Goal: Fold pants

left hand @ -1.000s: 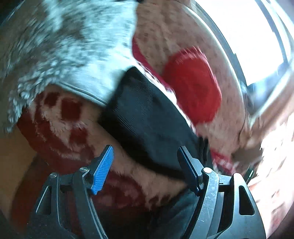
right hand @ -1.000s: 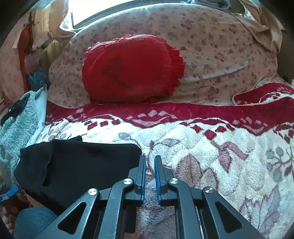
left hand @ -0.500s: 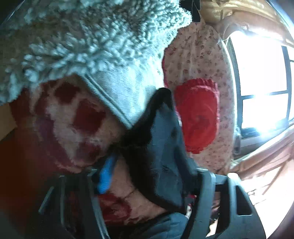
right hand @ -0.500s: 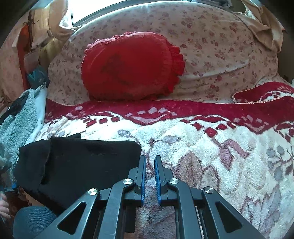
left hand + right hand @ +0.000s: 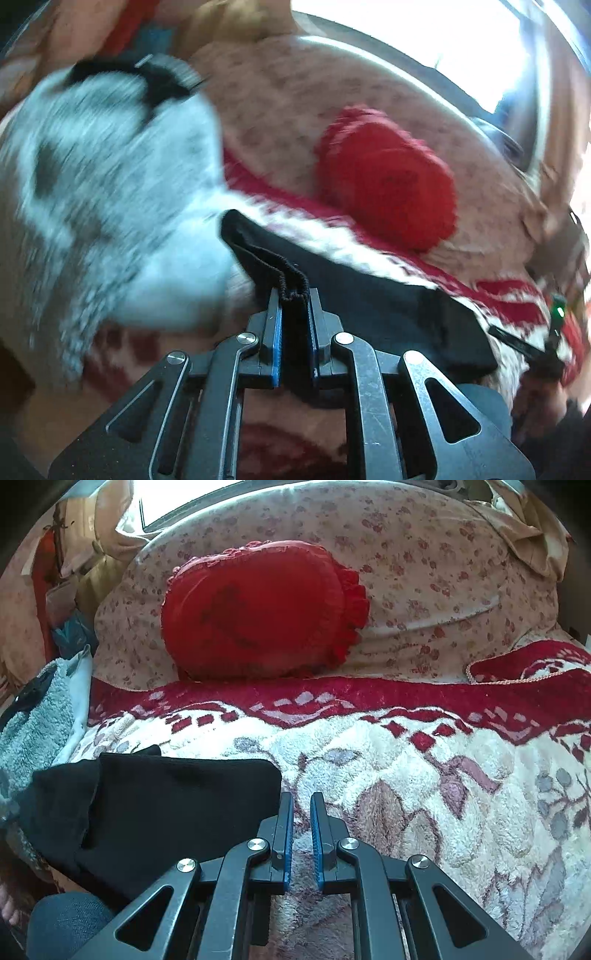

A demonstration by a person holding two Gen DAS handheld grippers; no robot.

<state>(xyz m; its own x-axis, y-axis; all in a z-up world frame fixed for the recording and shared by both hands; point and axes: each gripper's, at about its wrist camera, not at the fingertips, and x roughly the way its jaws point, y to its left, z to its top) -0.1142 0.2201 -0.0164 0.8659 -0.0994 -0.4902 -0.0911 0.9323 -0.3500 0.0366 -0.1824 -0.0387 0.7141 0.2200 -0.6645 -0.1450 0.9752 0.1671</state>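
Far left in the left wrist view: a fluffy grey-white towel [image 5: 110, 206], blurred, heaped on the bedding with a dark strap-like item [image 5: 159, 79] on top, too smeared to identify. Just right of it, the black pants [image 5: 369, 295], spread over the red-and-cream patterned blanket [image 5: 509, 299]. At bottom centre, the left gripper [image 5: 294, 306], jaws having just been closing and now clamped on a bunched, elasticated edge of the pants, fabric pinched between the blue pads [image 5: 277, 343] and pulled up off the blanket. Further right, a round red frilled cushion [image 5: 384, 184] leaning against a large floral pillow [image 5: 280, 110], with bright window glare behind. In the right wrist view, again from the left: the grey towel [image 5: 33, 731] at the edge, then the pants [image 5: 166, 805] lying flat in a folded black block on the near left part of the blanket [image 5: 443, 794], one end turned over on itself. Below that, a patch of blue denim [image 5: 66, 923] at the lower left corner. Centre bottom, the right gripper [image 5: 301, 801], pads nearly together with only a thin gap, nothing between them, tips just beside the right edge of the pants, over bare blanket. Beyond, the red cushion [image 5: 258, 616] against the floral pillow [image 5: 443, 572].
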